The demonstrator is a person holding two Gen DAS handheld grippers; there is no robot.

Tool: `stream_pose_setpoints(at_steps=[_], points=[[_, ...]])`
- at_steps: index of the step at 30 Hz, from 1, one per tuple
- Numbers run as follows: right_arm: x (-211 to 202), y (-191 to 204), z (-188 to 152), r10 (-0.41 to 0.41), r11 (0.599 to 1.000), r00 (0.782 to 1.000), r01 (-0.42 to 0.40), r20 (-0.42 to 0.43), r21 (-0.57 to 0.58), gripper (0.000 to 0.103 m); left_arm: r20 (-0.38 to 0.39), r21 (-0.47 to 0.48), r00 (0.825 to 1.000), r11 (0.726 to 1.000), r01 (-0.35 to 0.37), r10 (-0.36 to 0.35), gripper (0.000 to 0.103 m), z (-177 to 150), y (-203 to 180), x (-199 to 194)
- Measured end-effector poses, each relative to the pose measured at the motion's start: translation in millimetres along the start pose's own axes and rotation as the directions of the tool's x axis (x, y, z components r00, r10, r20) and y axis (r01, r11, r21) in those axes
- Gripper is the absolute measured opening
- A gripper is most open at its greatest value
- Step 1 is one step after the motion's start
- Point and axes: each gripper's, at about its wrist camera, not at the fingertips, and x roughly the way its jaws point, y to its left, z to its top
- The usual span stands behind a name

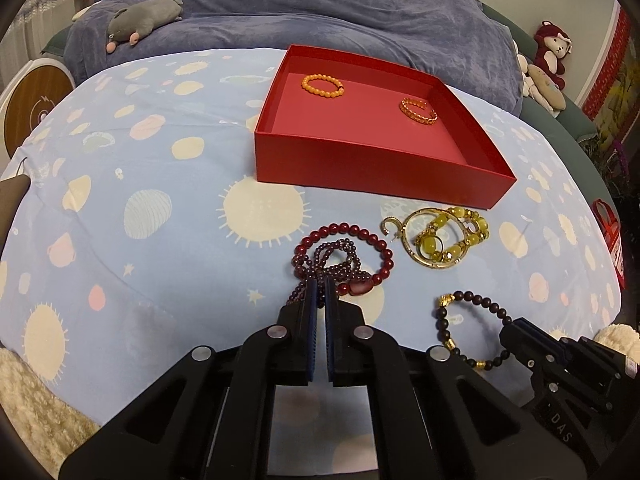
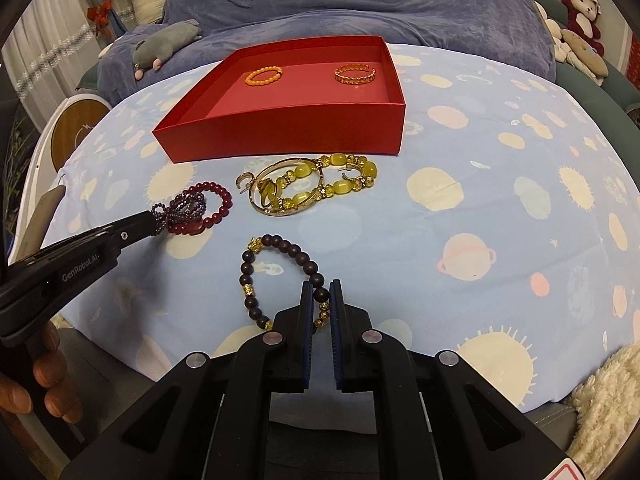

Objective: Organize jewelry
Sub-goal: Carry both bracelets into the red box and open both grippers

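A: Jewelry lies in 2 groups: 2 pieces inside the red box [image 1: 372, 168] and 4 clusters on the planet-print sheet [image 1: 160, 184] in front of it. What do you read from your left wrist view?

B: Your left gripper [image 1: 320, 292] has its pads drawn almost together on the purple bead strand [image 1: 332, 260], which is tangled over the dark red bead bracelet [image 1: 360, 236]. The strand's beads show on both sides of the fingertips. From the right wrist view the same tips meet the tangle at 9 o'clock.

A: And your right gripper [image 2: 321, 300]?

B: Its jaws stand slightly apart, straddling the near side of the dark bead bracelet with gold spacers [image 2: 280, 276]. Several beads sit between the pads; whether the pads press on them you cannot tell. That bracelet lies flat on the sheet.

A: Locate the rest.

B: At 12 o'clock from your right gripper, just before the box's near wall, lies the gold bangle [image 2: 286, 188] overlapping the yellow stone bracelet [image 2: 344, 180], with a small gold hoop beside them. Inside the box, the orange bead bracelet [image 2: 264, 76] rests at 11 o'clock and the gold chain cuff [image 2: 356, 74] at 1 o'clock, well apart from each other.

A: Background?

B: A blue blanket [image 2: 360, 4] at 12 o'clock, a grey plush toy [image 1: 144, 20] at 10 o'clock in the left view, and a red plush monkey [image 2: 582, 8] at 2 o'clock.
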Motion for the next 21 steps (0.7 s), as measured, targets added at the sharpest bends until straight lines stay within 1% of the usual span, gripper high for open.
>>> stream_pose_setpoints(at_steps=[3, 8, 14, 21], points=[[-2, 4, -3, 0.003, 1.000, 1.000, -0.003, -0.001, -0.011, 0.008, -0.005, -0.011, 1.000, 1.000, 0.001, -0.001, 0.003, -6, 4, -6], [-6, 4, -6, 0.015, 1.000, 1.000, -0.015, -0.004, 0.003, 0.008, 0.006, -0.023, 1.000, 1.000, 0.005, -0.005, 0.003, -10, 7, -17], [-16, 6, -3, 0.021, 1.000, 1.000, -0.022, 0.021, 0.005, 0.008, 0.033, -0.027, 0.999, 0.999, 0.017, -0.016, 0.003, -5, 3, -30], [-28, 4, 5, 0.035, 0.999, 0.998, -0.036, 0.049, 0.023, 0.008, 0.067, -0.032, 0.997, 0.998, 0.048, -0.046, 0.003, 5, -3, -47]])
